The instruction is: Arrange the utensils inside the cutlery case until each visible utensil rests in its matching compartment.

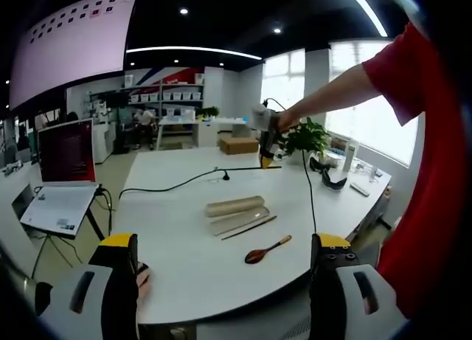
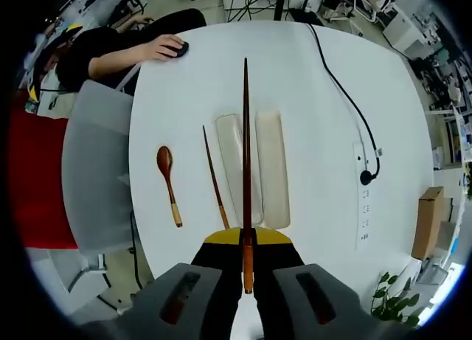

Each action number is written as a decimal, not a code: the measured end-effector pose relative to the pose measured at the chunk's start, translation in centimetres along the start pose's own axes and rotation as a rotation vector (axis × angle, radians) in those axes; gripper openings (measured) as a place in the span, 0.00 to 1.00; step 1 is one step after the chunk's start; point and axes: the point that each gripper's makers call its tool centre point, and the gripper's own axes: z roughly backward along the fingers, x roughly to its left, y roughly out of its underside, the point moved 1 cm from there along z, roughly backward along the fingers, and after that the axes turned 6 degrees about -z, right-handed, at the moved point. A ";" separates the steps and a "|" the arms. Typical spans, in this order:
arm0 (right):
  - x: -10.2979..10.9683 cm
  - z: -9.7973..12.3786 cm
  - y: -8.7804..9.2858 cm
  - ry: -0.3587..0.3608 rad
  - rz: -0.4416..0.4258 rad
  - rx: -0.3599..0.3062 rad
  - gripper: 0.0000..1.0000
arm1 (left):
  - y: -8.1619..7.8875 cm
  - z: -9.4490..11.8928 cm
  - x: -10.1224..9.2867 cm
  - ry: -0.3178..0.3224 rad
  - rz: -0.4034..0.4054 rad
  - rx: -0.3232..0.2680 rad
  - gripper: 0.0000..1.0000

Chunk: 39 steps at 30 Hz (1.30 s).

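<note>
Left gripper view: left gripper (image 1: 225, 281) held low, jaws apart, holding nothing; case (image 1: 237, 212), lone chopstick (image 1: 249, 228) and spoon (image 1: 267, 249) lying on the white table (image 1: 184, 266), right gripper (image 1: 267, 144) raised beyond. Right gripper view: right gripper (image 2: 248, 270) clamped on a chopstick (image 2: 245, 155), poised high above the case tray (image 2: 229, 159) beside the lid (image 2: 272, 167). Apparently mid-placement; next, lowering and lining up lengthwise with the tray.

Bare table (image 2: 310, 82) beyond black cable (image 2: 346, 96)
</note>
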 end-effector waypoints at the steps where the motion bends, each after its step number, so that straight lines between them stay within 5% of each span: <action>1: -0.2 -0.1 -0.2 0.001 0.001 -0.010 0.00 | 0.0 0.0 0.0 -0.002 0.000 0.001 1.00; 15: -2.2 -3.7 -1.8 0.040 0.043 -0.057 0.00 | 1.2 -0.3 0.5 -0.031 0.010 0.060 0.99; 24: -3.2 -6.3 -2.0 0.036 0.028 -0.068 0.00 | 1.1 -0.3 0.8 -0.046 0.007 0.042 0.93; 28: -3.6 -7.7 -1.6 0.052 0.030 -0.069 0.00 | 1.1 -0.3 1.2 -0.083 0.015 0.040 1.00; 35: -4.4 -8.3 -1.6 0.072 0.051 -0.080 0.00 | 1.2 0.0 1.0 -0.091 0.005 0.048 1.00; 39: -4.6 -8.2 -2.2 0.142 0.040 -0.134 0.00 | 1.6 0.1 0.9 -0.097 0.021 0.058 1.00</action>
